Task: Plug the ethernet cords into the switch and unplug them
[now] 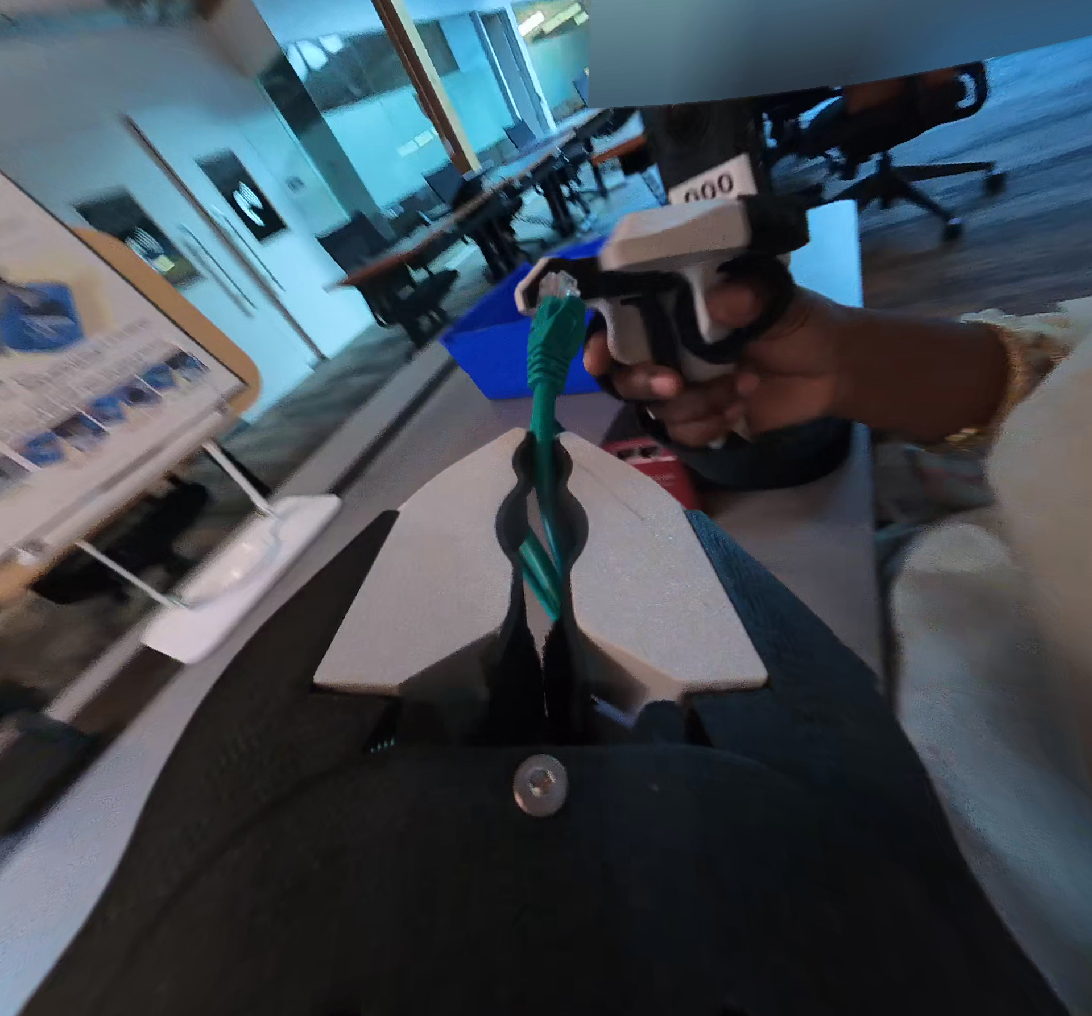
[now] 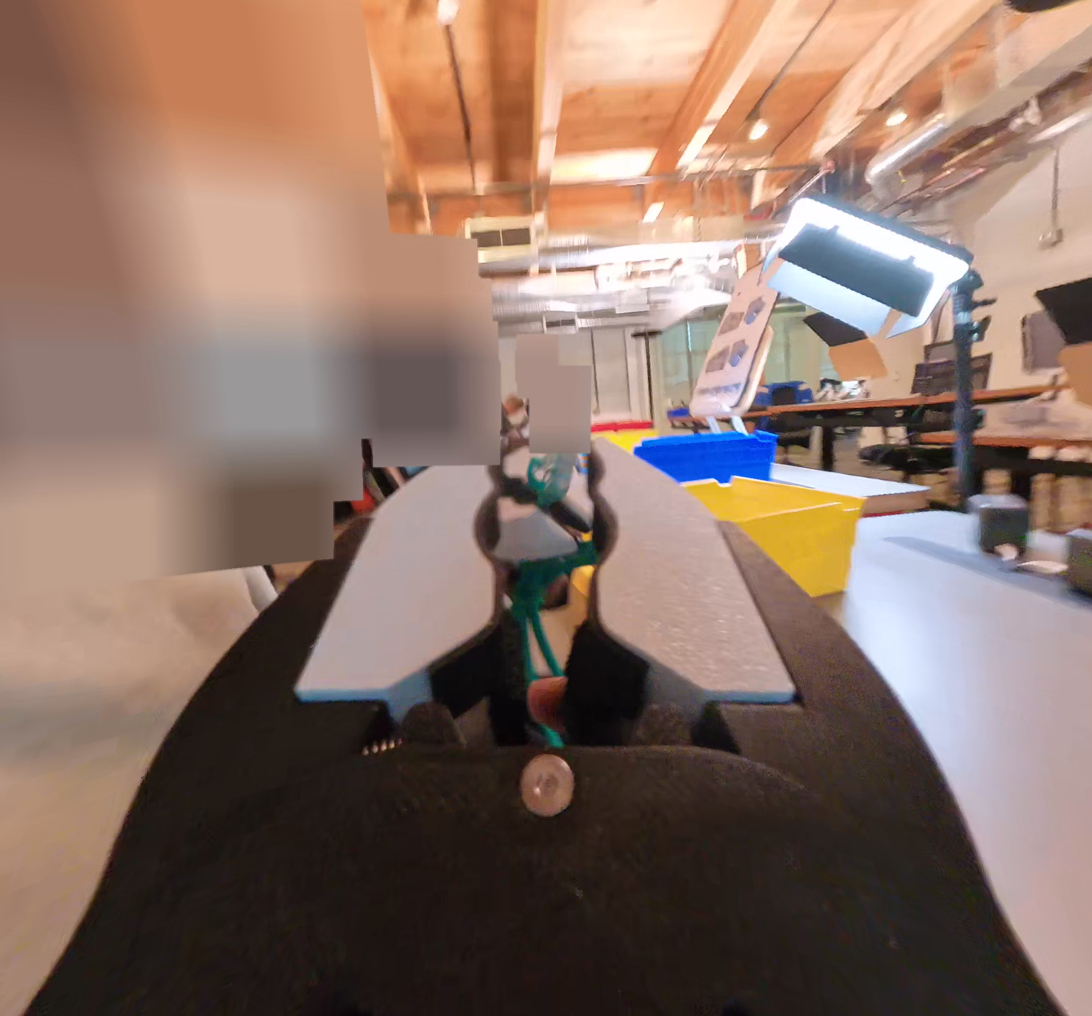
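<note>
My left gripper (image 1: 543,438) is shut on a green ethernet cord (image 1: 546,373), held up above the table. The cord's booted end and clear plug (image 1: 558,281) stick out past my fingertips. My right gripper (image 2: 540,455), held by a hand (image 1: 768,373), is open. Its jaws stand on either side of the plug (image 2: 549,476) with a gap on both sides. It also shows in the left wrist view (image 1: 532,290), at the plug's tip. The cord (image 2: 532,621) hangs down between the right fingers. A red box-like object (image 1: 650,461) lies on the table below. I cannot make out a switch.
A blue bin (image 1: 502,349) and a yellow bin (image 2: 786,526) stand on the grey table (image 2: 945,662). A picture board on a white stand (image 1: 88,367) is to the left. A light panel on a pole (image 2: 868,266) stands at the right. Desks and chairs fill the room behind.
</note>
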`<state>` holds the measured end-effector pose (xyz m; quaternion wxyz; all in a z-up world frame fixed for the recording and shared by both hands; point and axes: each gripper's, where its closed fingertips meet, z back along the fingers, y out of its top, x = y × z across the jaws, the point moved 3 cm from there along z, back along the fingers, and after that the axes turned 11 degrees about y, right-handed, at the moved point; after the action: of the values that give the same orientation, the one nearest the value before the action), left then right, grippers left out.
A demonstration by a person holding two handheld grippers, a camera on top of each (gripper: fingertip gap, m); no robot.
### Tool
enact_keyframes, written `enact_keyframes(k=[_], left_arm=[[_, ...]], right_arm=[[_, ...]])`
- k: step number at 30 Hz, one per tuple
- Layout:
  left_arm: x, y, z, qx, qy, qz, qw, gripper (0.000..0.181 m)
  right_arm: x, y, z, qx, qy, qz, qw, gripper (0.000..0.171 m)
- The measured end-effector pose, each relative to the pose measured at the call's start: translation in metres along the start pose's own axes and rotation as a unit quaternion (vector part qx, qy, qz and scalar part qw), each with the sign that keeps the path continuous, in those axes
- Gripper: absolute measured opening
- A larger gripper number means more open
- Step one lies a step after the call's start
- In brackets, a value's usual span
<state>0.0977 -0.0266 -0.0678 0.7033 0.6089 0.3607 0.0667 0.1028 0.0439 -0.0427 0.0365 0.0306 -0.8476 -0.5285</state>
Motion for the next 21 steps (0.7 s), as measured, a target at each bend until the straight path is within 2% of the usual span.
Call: enact_keyframes(k=[1,3,5,7,13,16,18,19,21], left_arm=[[-0.001,-0.004,0.006,-0.025,-0.023,0.023,0.999,0.005],[0.000,-0.011,0.017,-0.071,-0.069,0.067,0.993,0.004],[0.002,-0.015,0.026,-0.094,-0.103,0.090,0.986,0.004],[0.004,-0.019,0.033,-0.116,-0.125,0.099,0.980,0.004],[0.008,-0.031,0.039,-0.157,-0.142,0.075,0.974,0.005],[0.013,-0.033,0.039,-0.164,-0.153,0.058,0.973,0.005],[0.016,-0.033,0.038,-0.161,-0.162,0.063,0.972,0.004],[0.018,-0.033,0.037,-0.160,-0.170,0.062,0.970,0.004],[0.020,-0.035,0.033,-0.166,-0.166,0.053,0.970,0.005]], right_arm=[[-0.004,-0.004,0.001,-0.045,-0.001,0.052,0.998,0.038],[-0.007,-0.016,0.003,-0.163,-0.018,0.182,0.970,0.044],[-0.011,-0.031,0.003,-0.271,-0.025,0.296,0.916,0.043],[-0.017,-0.039,-0.004,-0.306,-0.011,0.346,0.887,0.038],[-0.017,-0.042,-0.012,-0.294,-0.001,0.321,0.900,0.029],[-0.012,-0.041,-0.010,-0.304,-0.011,0.312,0.900,0.036],[-0.018,-0.043,-0.011,-0.304,0.022,0.291,0.907,0.036],[-0.021,-0.045,-0.012,-0.308,0.037,0.285,0.907,0.034],[-0.023,-0.050,-0.011,-0.327,0.051,0.287,0.899,0.014]])
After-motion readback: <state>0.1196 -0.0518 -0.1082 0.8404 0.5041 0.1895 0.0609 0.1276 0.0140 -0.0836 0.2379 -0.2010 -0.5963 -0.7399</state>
